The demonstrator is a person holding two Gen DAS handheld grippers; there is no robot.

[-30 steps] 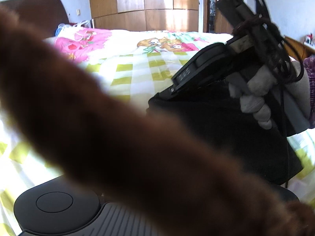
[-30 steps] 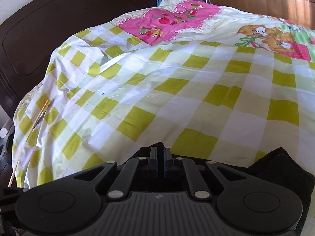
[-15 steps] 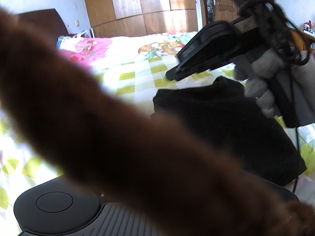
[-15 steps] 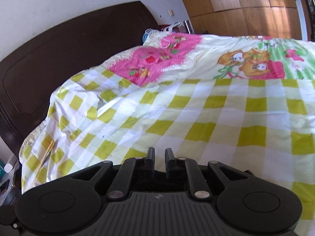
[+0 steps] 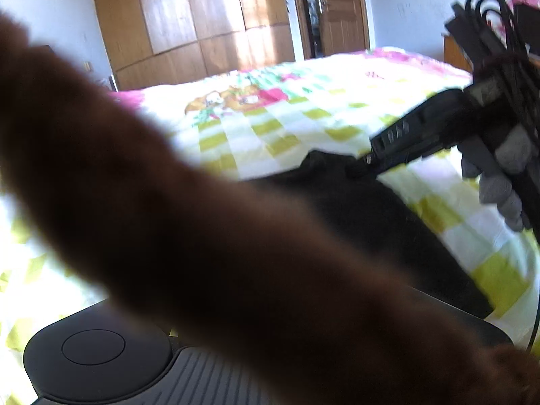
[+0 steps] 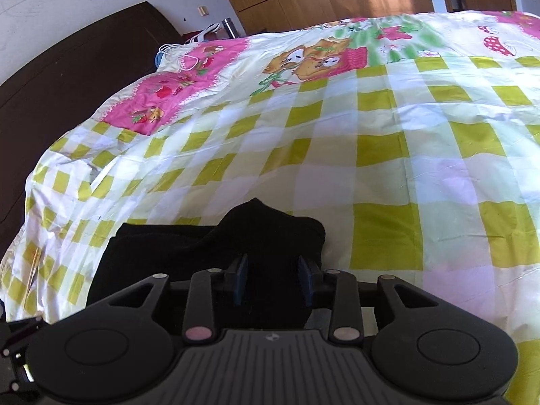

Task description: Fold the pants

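Note:
The black pants (image 6: pixel 189 253) lie folded on the checked bedspread (image 6: pixel 388 155), also seen as a dark slab (image 5: pixel 398 236) in the left wrist view. My right gripper (image 6: pixel 273 280) hovers at their far corner, jaws opening, black cloth showing between the pads without being pinched. From the left wrist view its tip (image 5: pixel 366 163) sits at the pants' far edge, held by a grey-gloved hand (image 5: pixel 499 182). Only the body of my left gripper (image 5: pixel 94 351) shows. A blurred brown furry band (image 5: pixel 202 222) close to the lens hides its opening jaws.
A dark wooden headboard (image 6: pixel 67 67) rises at the left of the bed. A white cord (image 6: pixel 182 60) lies on the pink corner of the spread. Wooden wardrobes (image 5: pixel 189 20) and a door (image 5: pixel 341 10) stand beyond the bed.
My right gripper went from shut to open and let go of the black cloth, swinging right. In the left wrist view it lifted, then came down at the pants' far edge.

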